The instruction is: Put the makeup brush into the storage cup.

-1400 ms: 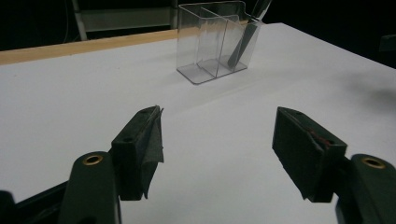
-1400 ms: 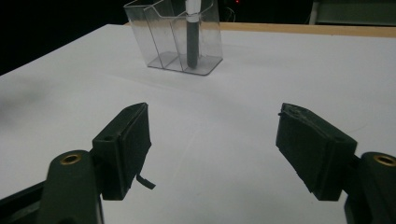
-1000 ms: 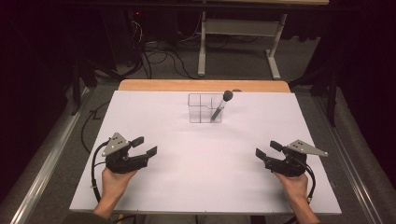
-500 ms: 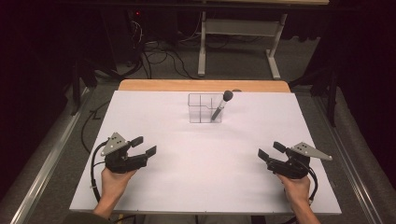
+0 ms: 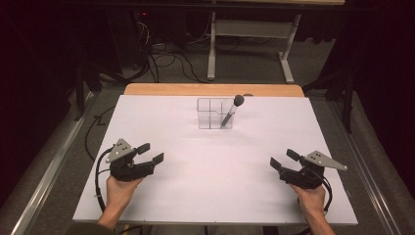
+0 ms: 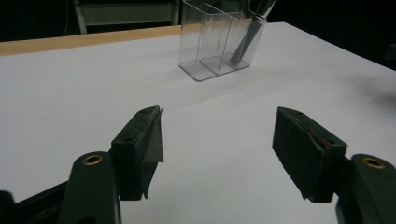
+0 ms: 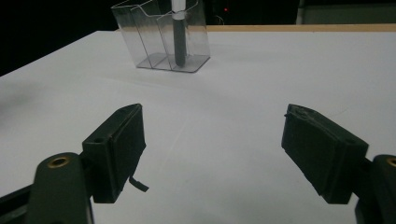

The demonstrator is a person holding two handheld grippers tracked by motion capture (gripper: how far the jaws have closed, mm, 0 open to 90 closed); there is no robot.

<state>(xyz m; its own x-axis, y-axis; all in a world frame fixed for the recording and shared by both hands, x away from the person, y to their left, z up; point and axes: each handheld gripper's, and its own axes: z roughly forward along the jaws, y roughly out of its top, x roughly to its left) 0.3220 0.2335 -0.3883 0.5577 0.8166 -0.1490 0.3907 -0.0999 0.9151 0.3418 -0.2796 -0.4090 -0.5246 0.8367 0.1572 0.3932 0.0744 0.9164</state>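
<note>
Resting hands (image 5: 120, 188), jaws spread.

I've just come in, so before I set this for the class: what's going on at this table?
A person sits at a white table holding a claw in each hand. The left claw and the right claw both rest near the front edge, jaws open and holding nothing. Toward the far side stands a clear divided holder with a dark brush leaning in its right compartment. Neither claw is near it; nothing is being handled at this moment.
</note>
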